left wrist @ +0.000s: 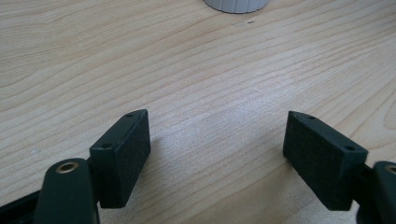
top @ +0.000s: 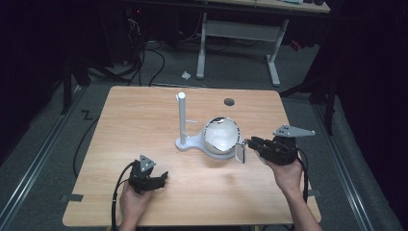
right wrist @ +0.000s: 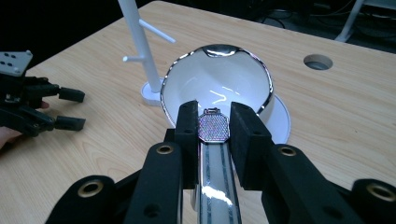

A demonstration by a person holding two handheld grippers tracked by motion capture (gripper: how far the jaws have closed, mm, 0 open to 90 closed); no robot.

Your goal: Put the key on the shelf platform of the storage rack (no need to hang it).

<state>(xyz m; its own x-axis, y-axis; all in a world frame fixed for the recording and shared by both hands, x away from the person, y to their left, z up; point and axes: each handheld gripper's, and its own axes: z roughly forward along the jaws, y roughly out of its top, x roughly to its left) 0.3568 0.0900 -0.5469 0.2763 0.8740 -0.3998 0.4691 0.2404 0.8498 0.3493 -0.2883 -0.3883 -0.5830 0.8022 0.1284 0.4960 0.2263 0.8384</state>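
Nearest you, your left gripper [top: 153,180] sits low by the counter's [top: 144,120] near-left edge, jaws wide apart, nothing between them. Your right gripper [right wrist: 214,122] has its jaws clamped on the flat handle of the shiny metal ladle [right wrist: 216,88], bowl hanging toward the counter's middle beside the white pegged stand [top: 183,122]. That slick handle could twist or slip, or the bowl could bump the stand. No readable writing anywhere.
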